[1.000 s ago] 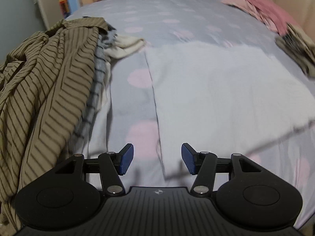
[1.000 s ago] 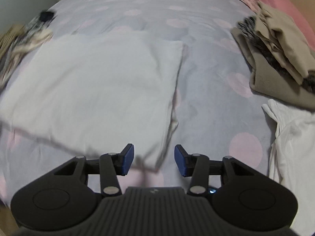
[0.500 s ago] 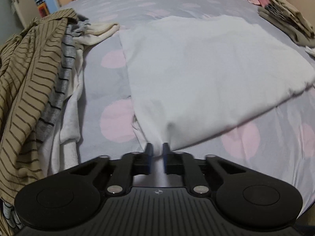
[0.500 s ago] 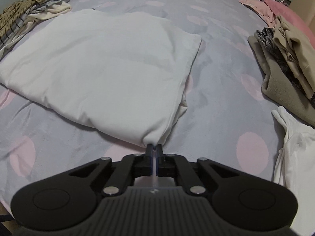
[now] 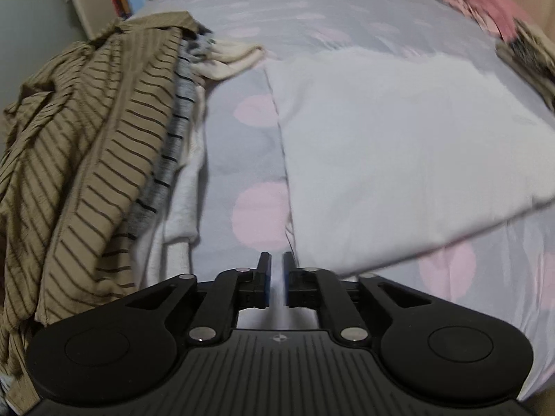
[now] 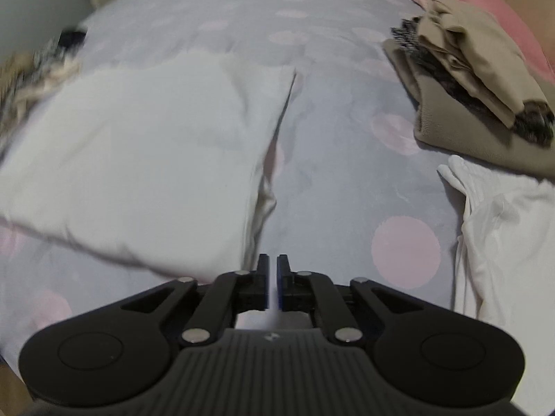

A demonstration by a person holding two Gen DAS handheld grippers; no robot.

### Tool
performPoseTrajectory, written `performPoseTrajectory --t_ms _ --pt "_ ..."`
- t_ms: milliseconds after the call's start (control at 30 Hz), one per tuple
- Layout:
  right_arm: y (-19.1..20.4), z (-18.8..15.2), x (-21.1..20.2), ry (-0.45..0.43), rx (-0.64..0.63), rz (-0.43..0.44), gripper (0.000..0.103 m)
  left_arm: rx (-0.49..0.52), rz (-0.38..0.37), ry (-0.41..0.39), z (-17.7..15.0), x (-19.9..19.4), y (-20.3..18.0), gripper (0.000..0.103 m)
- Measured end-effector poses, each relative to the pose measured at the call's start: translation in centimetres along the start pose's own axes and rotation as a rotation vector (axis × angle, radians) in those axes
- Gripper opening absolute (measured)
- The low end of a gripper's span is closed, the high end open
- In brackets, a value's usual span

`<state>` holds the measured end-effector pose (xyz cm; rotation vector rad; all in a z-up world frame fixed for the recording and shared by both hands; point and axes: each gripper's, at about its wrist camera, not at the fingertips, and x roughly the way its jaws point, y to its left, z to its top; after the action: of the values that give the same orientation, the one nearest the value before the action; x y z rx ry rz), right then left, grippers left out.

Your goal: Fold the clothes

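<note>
A white folded cloth (image 5: 399, 145) lies flat on the lavender, pink-dotted bed sheet (image 5: 242, 138). My left gripper (image 5: 276, 263) hovers just left of the cloth's near left corner. Its jaws are opening, with a narrow gap, and I see no fabric pinched in it. In the right wrist view the same cloth (image 6: 138, 159) fills the left half. My right gripper (image 6: 272, 265) sits just right of its near right corner. Its jaws are also opening, a thin slit apart, with nothing gripped.
A heap of unfolded clothes lies on the left: a brown striped garment (image 5: 86, 145) over a grey striped one (image 5: 170, 159). On the right sit a folded brown stack (image 6: 468, 79), a white garment (image 6: 503, 242) and pink fabric (image 5: 478, 3) at the far corner.
Both grippers went from wide open to shut on the cloth's near corners, then parted slightly and let the corners go. The left one shifted left of the cloth, the right one shifted right.
</note>
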<state>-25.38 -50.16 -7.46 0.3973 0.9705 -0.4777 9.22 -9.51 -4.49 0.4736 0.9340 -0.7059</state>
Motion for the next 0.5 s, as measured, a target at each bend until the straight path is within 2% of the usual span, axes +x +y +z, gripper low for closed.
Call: performPoseTrajectory --t_ms 33,167,367,500 --pt "-0.2 0.2 -0.2 -0.007 0.038 0.015 0.04 -0.029 0.001 -0.014 0.2 -0.1 0.1 0.013" --pt "-0.8 1.2 0.7 0.025 0.217 0.09 0.058 -0.134 -0.005 -0.049 0.7 0.0 0.2 0.016" --pt "-1.0 0.6 3.1 0.139 0.378 0.171 0.058 -0.233 -0.097 0.001 0.9 1.4 0.1 0.019" --pt "-0.6 0.7 4.5 0.173 0.411 0.182 0.058 -0.216 -0.088 0.017 1.0 2.4 -0.4 0.02"
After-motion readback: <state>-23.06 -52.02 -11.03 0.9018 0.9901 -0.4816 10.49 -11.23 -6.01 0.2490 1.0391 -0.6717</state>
